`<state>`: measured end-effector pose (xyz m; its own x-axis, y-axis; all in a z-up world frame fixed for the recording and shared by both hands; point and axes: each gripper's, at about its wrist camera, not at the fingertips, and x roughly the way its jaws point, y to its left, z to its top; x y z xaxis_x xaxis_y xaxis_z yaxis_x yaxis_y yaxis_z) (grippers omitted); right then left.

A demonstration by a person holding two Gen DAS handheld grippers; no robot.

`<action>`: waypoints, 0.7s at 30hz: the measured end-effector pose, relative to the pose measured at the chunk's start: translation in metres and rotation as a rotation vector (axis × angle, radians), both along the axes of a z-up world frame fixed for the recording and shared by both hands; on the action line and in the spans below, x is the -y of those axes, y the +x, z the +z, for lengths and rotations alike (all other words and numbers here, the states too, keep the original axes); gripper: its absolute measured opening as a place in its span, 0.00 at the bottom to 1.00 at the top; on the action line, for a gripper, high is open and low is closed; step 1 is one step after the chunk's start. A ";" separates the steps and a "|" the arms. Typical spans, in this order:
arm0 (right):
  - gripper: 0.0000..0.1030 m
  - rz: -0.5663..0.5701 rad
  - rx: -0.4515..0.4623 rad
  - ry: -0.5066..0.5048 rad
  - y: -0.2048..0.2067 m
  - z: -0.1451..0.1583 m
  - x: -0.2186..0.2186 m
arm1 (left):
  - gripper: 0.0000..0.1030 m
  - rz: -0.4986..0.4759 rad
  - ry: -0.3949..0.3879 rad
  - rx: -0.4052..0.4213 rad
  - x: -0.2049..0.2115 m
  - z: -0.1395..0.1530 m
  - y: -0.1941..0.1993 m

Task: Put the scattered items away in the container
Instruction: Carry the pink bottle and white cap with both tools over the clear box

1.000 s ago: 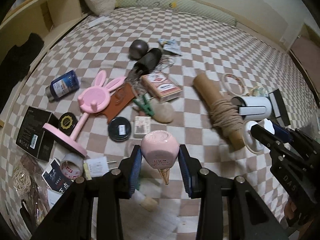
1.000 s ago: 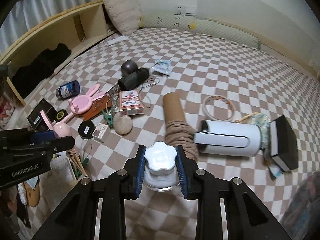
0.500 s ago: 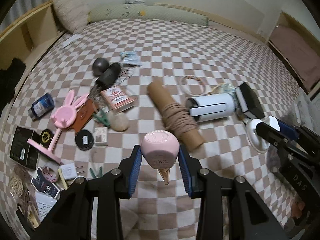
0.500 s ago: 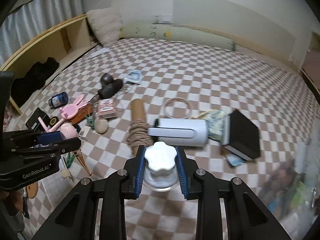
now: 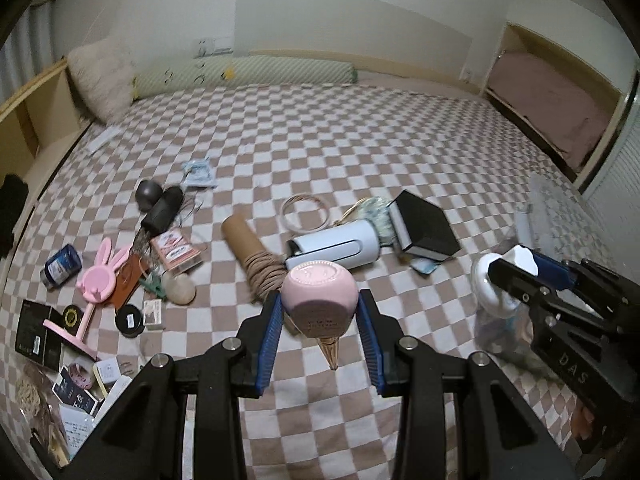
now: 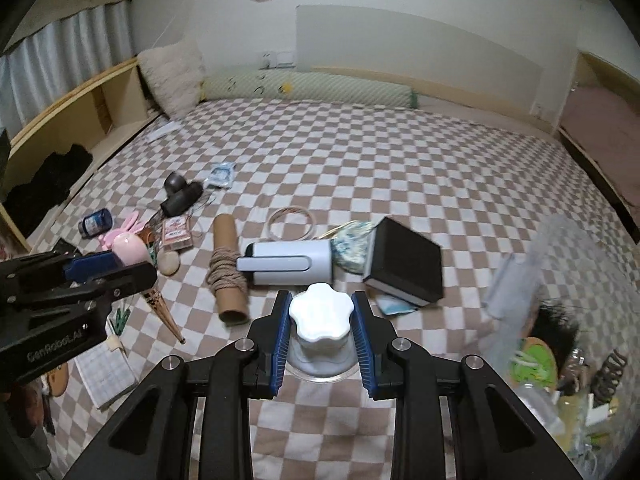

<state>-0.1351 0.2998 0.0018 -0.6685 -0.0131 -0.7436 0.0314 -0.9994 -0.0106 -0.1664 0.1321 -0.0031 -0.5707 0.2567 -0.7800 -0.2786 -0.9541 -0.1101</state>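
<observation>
**Both grippers loaded above the checkered bed**

The pink ice-cream-shaped toy (image 5: pixel 319 304), its brown cone pointing down, sits clamped between the blue pads of the left hand-held gripper (image 5: pixel 320 322), held in the air above the checkered bed (image 5: pixel 360 140). The right hand-held gripper (image 6: pixel 320 330) is clamped on a white flower-shaped lid (image 6: pixel 320 311) that tops a clear jar (image 6: pixel 320 360), also lifted off the bed. At the right edge of the right wrist view lies a clear plastic container (image 6: pixel 560 380), blurred, with mixed small things inside.

Still scattered on the bed: a white cylindrical device (image 5: pixel 334 245) lying on its side, a black book (image 5: pixel 426 226) just beside it, a cardboard tube wound with twine (image 5: pixel 252 252), a thin ring (image 5: pixel 305 213), a pink rabbit-eared stand (image 5: pixel 98 280) and a blue-labelled can (image 5: pixel 62 266).
</observation>
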 end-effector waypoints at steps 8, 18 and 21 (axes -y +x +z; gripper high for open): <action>0.29 -0.052 -0.084 0.010 0.021 0.033 -0.028 | 0.36 -0.038 0.029 -0.087 -0.014 0.032 0.017; 0.29 -0.136 -0.134 -0.017 0.050 0.057 -0.068 | 0.36 -0.086 0.067 -0.179 -0.037 0.068 0.036; 0.29 -0.170 -0.153 -0.020 0.062 0.065 -0.084 | 0.36 -0.107 0.071 -0.207 -0.049 0.077 0.042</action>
<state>-0.0736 0.3841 0.0667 -0.7672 0.0961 -0.6341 -0.1384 -0.9902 0.0173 -0.1240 0.1808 0.0741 -0.6832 0.3741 -0.6271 -0.4009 -0.9100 -0.1061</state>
